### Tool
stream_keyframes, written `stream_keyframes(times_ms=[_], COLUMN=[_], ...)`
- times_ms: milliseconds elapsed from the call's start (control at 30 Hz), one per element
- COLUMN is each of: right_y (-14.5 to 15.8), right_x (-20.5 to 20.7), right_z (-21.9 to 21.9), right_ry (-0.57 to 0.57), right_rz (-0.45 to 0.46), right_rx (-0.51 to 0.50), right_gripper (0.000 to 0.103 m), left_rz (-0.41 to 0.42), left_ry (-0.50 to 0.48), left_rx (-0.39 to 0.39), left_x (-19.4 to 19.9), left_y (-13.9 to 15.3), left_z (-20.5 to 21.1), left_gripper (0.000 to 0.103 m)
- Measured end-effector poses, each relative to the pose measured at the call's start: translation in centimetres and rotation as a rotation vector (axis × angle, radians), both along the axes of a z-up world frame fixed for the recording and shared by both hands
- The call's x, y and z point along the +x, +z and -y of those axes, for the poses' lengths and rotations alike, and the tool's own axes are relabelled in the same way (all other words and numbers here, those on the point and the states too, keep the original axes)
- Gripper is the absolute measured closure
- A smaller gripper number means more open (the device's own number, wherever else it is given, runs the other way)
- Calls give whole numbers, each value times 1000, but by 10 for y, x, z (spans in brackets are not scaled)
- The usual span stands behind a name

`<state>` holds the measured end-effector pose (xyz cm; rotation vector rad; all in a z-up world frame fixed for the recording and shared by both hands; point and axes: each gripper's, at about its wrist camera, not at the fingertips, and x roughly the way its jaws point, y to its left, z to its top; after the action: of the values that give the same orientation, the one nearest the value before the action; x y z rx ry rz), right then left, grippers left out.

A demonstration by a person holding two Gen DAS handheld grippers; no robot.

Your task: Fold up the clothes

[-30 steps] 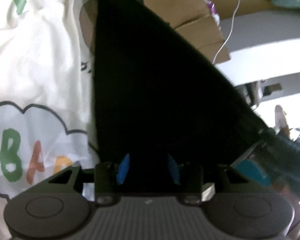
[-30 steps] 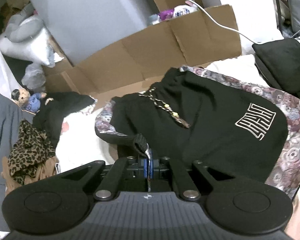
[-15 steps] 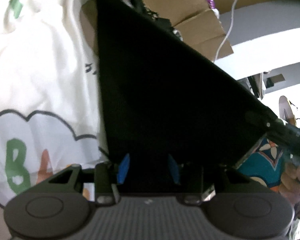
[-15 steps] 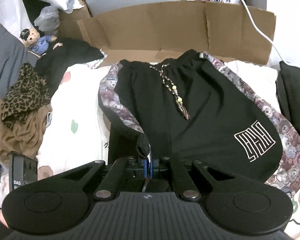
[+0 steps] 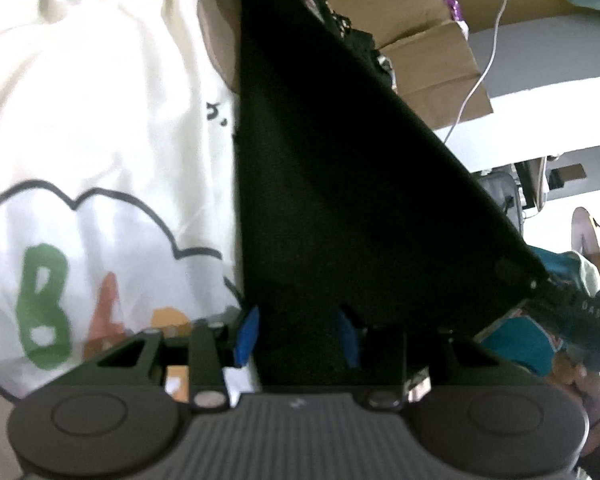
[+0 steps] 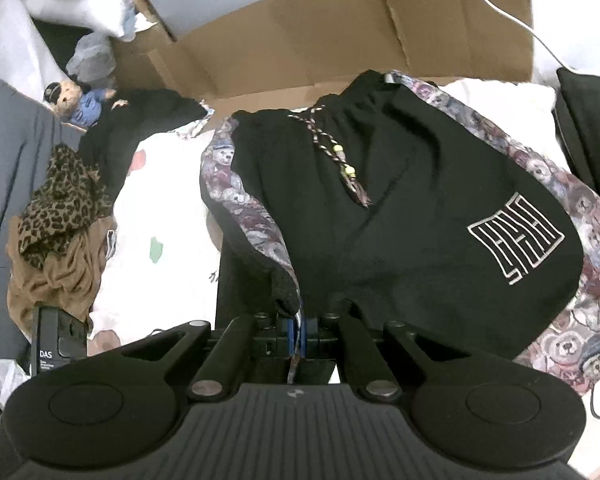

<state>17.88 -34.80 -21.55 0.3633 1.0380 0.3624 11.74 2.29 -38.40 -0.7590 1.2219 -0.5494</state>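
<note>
Matt black knit shorts [image 6: 400,216] with bear-print woven side panels [image 6: 244,208]; corrugated brown cardboard [image 6: 340,36]; smooth cream printed cotton sheet [image 5: 100,92]; matt ribbed plastic gripper housing [image 6: 292,428].

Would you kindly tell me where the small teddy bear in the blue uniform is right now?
In the right wrist view, the small teddy bear in the blue uniform lies at upper left, just above the leopard-print cloth and left of the brown cardboard sheet.

place: home, a lived-in bedroom or living room | surface: white printed sheet [image 6: 168,200] strewn with clothes | signs: leopard-print garment [image 6: 60,200] on a brown one, small stuffed doll [image 6: 74,100], flattened cardboard box [image 6: 340,36], white cable [image 5: 480,76] | black shorts [image 6: 400,200] with teddy-bear panels spread out
</note>
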Motion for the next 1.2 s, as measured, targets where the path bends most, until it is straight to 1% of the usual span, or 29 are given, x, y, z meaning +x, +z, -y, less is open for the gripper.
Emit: stream_keyframes(times_ms=[133,233,367,500,533,667,867,967,1133,1200], right_y=[1,2,6,4,3,0,-13,-21,-43,-54], right_x=[10,20,28,32,32,32,31,29,20,15], right_z=[14,26,45,66,72,98,134,152,183,192], right_ry=[-39,-55,-89,-123,-133,-188,-269,-326,-430,-462], right_rz=[22,44,71,85,85,80,64,61,46,40], right_rx=[17,-2,-11,-38,-45,-55,-69,-50,4,24], right_gripper=[102,102,102,102,102,102,102,102,102,102], left_rz=[-7,-6,-24,-45,-49,-61,-67,-75,-115,-138], left_ry=[-9,8,22,8,7,-5,-22,-28,-52,-66], left_rx=[1,22,16,12,12,10,17,21,7,3], left_x=[-9,-19,-36,-53,-56,-70,-82,-89,-126,-122], left_y=[4,9,11,7,12,11,17,20,11,13], left_z=[1,-2,-1,10,11,28,48,56,85,96], left_gripper=[58,58,58,58,58,58,57,57,57,58])
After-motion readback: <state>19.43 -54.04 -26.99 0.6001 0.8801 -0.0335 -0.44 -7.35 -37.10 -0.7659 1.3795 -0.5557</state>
